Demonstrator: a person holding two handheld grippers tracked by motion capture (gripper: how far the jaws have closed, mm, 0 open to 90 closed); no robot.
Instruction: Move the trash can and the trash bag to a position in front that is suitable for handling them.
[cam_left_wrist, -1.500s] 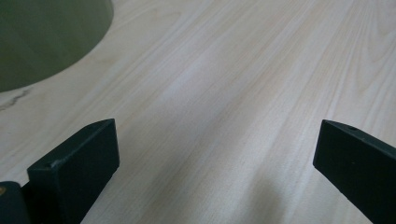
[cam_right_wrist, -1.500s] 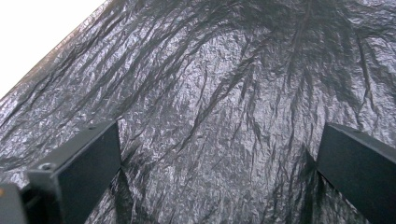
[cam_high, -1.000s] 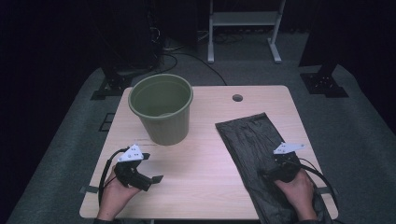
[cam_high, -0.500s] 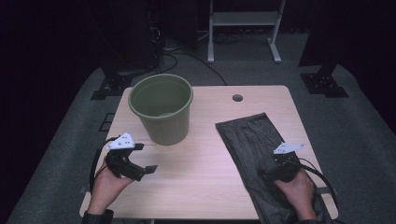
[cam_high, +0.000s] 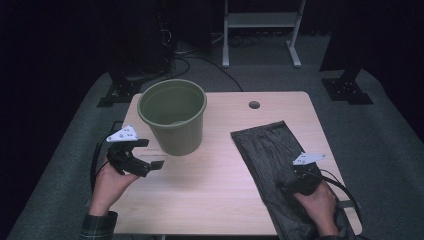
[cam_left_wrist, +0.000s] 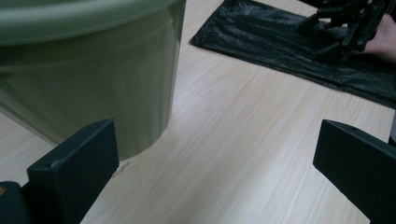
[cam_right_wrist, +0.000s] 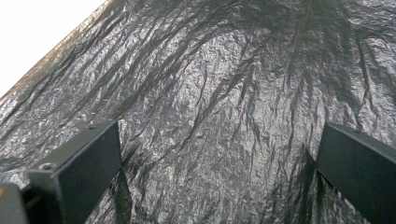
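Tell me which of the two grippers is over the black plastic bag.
The right gripper: its open jaws sit over the crinkled black plastic bag. The left gripper is over bare wood beside the green plastic bucket.

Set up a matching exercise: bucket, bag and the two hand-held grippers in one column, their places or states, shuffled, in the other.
1. green bucket
2. black plastic bag
3. left hand-held gripper
4. right hand-held gripper

a. jaws open, over the bag
b. lying flat on the table's right side
c. jaws open, beside the bucket
d. standing upright, left of the bag

Pairs: 1-d, 2-b, 3-c, 4-a
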